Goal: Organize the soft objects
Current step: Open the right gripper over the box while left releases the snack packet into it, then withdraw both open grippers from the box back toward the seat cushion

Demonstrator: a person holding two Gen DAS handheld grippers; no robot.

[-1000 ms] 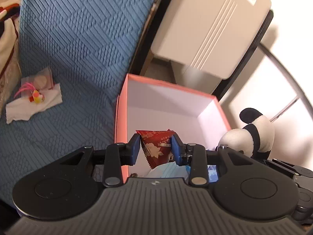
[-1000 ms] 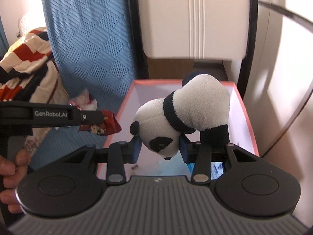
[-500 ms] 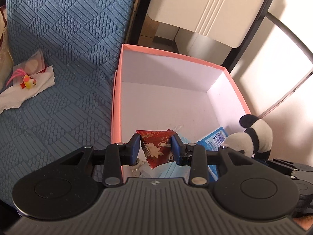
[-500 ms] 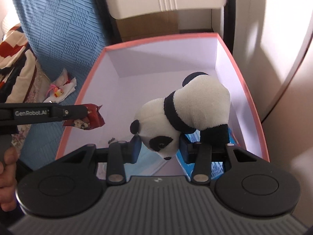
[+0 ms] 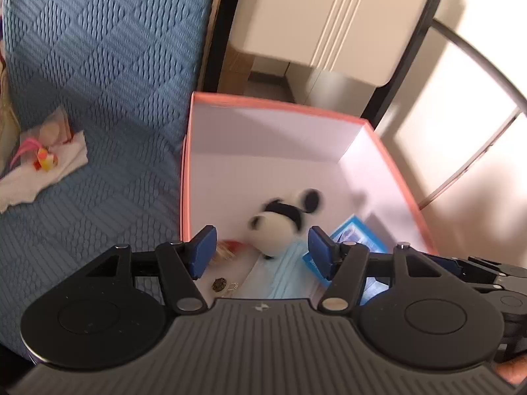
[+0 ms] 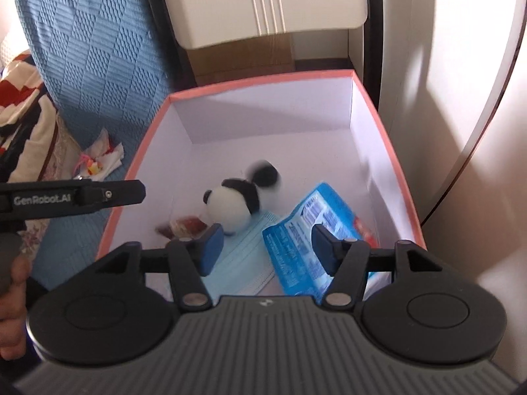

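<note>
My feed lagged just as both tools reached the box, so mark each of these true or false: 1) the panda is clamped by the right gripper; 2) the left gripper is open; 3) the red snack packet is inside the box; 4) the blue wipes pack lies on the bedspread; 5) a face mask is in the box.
1) False. The right gripper has its jaws apart and empty; the panda is inside the pink box, blurred.
2) True. The left gripper has its jaws spread, nothing between them.
3) True. The red snack packet lies in the box beside the panda.
4) False. The blue wipes pack is in the box; on the blue bedspread lies a white tissue with small items.
5) True. A light blue face mask lies on the box floor.
</note>
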